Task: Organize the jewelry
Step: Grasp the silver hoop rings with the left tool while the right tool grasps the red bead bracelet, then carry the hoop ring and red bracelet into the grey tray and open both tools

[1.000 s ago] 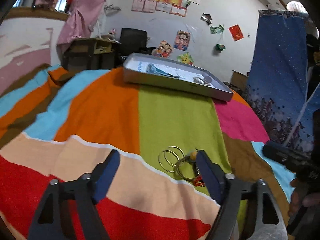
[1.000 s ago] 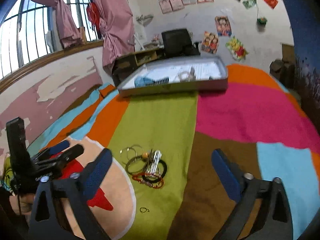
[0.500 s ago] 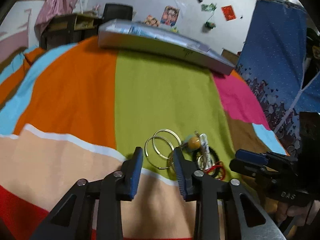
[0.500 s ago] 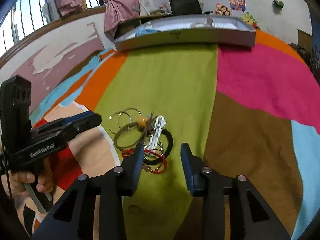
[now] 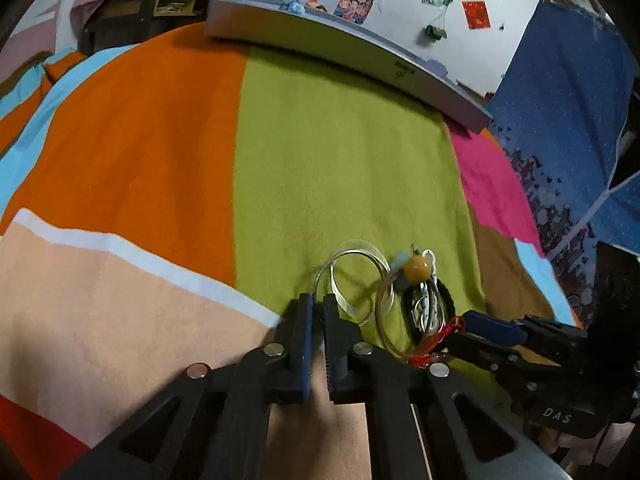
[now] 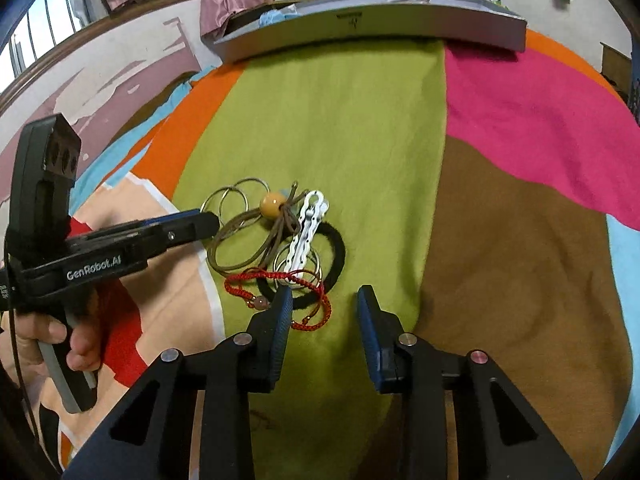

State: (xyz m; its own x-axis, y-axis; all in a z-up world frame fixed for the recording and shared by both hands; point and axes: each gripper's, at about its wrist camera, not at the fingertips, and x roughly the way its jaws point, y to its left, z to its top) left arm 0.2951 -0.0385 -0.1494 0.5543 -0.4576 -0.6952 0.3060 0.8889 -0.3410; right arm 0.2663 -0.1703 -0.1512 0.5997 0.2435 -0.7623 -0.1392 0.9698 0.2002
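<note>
Left tongs (image 5: 316, 312) pressed together, having just closed, pinching the near rim of the thin silver rings (image 5: 352, 276) on the green stripe of the bedspread (image 5: 320, 160). Right tongs (image 6: 322, 320) narrowed but still parted, nothing pinched; red cord bracelet (image 6: 280, 280) touching the left pad; black hair tie (image 6: 336, 252) just ahead.

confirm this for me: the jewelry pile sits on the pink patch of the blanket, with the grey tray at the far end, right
Not quite. The right wrist view shows the jewelry pile on the green patch of the blanket, not the pink patch, which lies off to the side of it. The grey tray is indeed at the far end.
</note>
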